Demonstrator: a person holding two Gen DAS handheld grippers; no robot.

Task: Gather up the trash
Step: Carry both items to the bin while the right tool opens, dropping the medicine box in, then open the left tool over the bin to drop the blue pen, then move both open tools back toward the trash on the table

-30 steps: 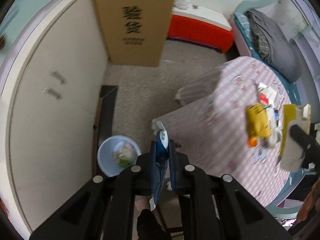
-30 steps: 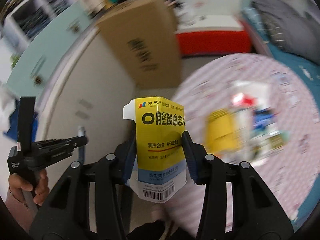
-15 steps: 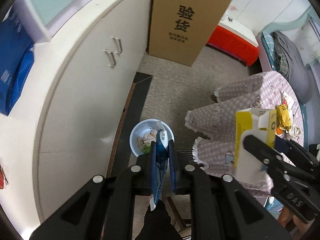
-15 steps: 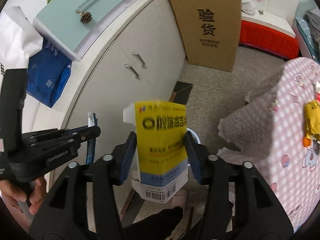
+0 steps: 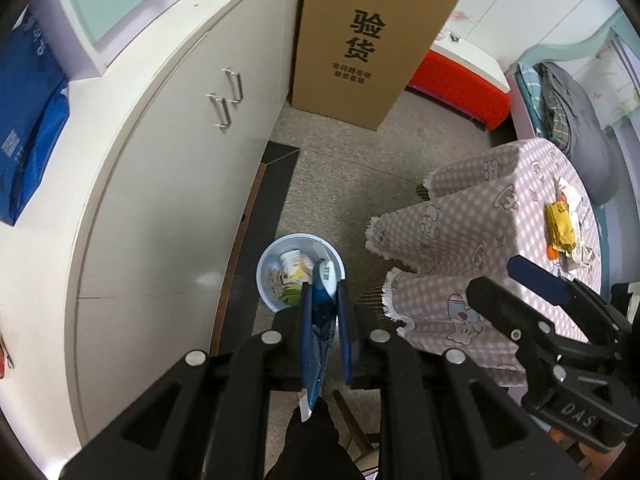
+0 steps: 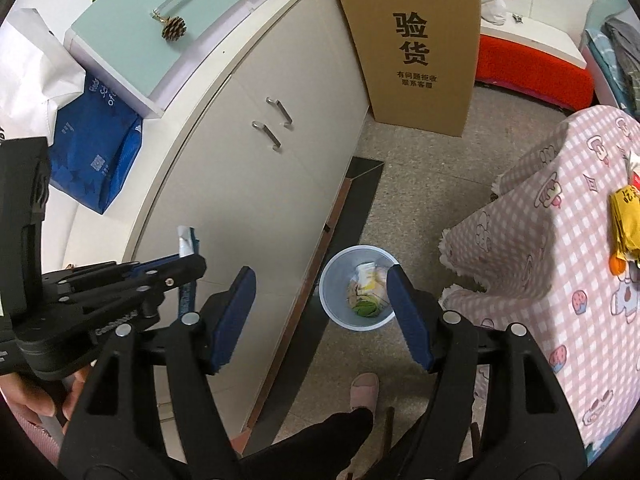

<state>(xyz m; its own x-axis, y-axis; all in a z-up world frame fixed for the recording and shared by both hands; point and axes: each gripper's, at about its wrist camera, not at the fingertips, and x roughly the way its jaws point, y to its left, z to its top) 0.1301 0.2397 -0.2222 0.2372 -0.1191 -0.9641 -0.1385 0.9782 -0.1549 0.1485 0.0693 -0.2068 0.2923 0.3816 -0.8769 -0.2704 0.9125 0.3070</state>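
While poised over the waste bin (image 6: 357,286) | right gripper (image 6: 320,312) jaws opening, empty | left gripper (image 5: 325,320) clamping blue wrapper (image 5: 320,324) above bin | yellow packet (image 5: 562,222) left on table (image 5: 460,216), right of bin

A pale blue bin (image 6: 357,286) stands on speckled grey-beige floor (image 6: 420,208) beside a cream-white cabinet (image 6: 256,168). Near the bin, the desk's cloth (image 6: 532,240) is pink-and-white check with cartoon prints. A dark blue wrapper (image 5: 320,320) sits between black tongs (image 5: 325,312) with blue pads.

Floor (image 6: 420,200); bin (image 6: 340,280) (box (image 6: 416,40) beyond)
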